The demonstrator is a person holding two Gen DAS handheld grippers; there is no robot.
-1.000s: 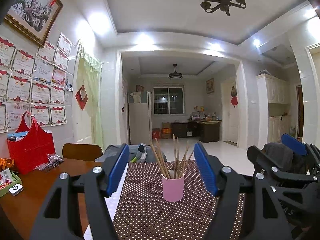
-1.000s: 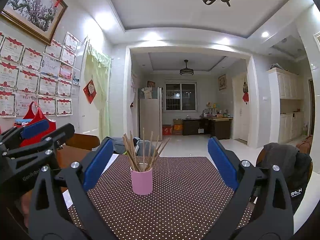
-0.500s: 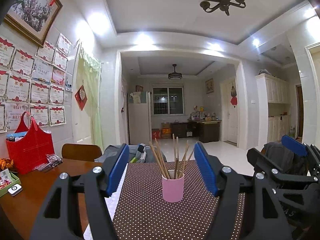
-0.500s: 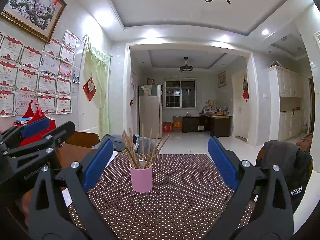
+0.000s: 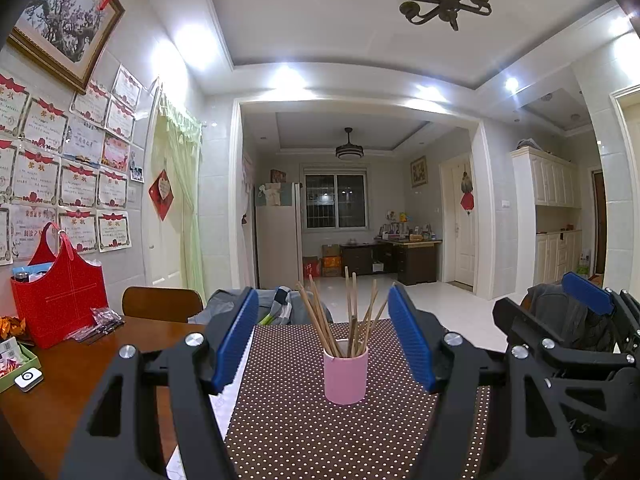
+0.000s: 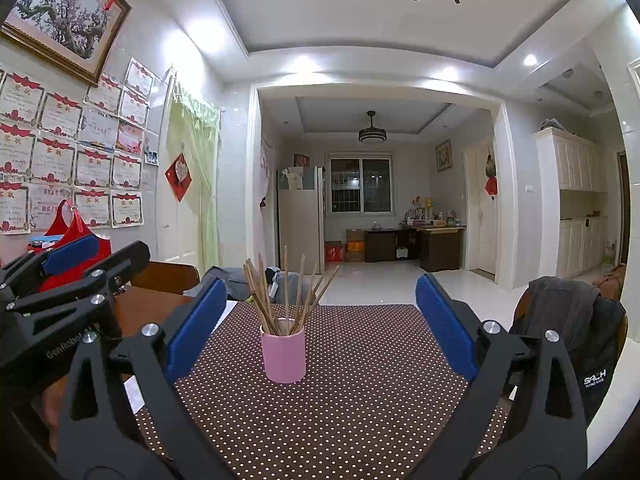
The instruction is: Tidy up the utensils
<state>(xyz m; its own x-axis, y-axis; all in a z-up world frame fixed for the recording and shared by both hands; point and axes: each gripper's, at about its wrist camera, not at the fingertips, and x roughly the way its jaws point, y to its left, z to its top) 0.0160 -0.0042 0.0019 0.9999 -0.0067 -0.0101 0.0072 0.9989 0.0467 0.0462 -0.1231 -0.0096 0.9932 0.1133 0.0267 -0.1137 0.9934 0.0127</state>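
Both claws—left claw [image 5: 322, 338], right claw [image 6: 320, 322]—stood apart and empty, barely shifted from a second earlier; chopsticks [image 5: 346, 316] remained upright in the pink cup [image 5: 345, 376], ahead between the left claw's fingers—gathered.

Chopsticks' [image 5: 347, 322] lower ends hidden inside the pink cup [image 5: 345, 376] (certificates' [image 6: 94, 168] wall text too small)

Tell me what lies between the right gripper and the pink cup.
Only bare dotted cloth between the open right gripper and the pink cup, as the right wrist view shows.
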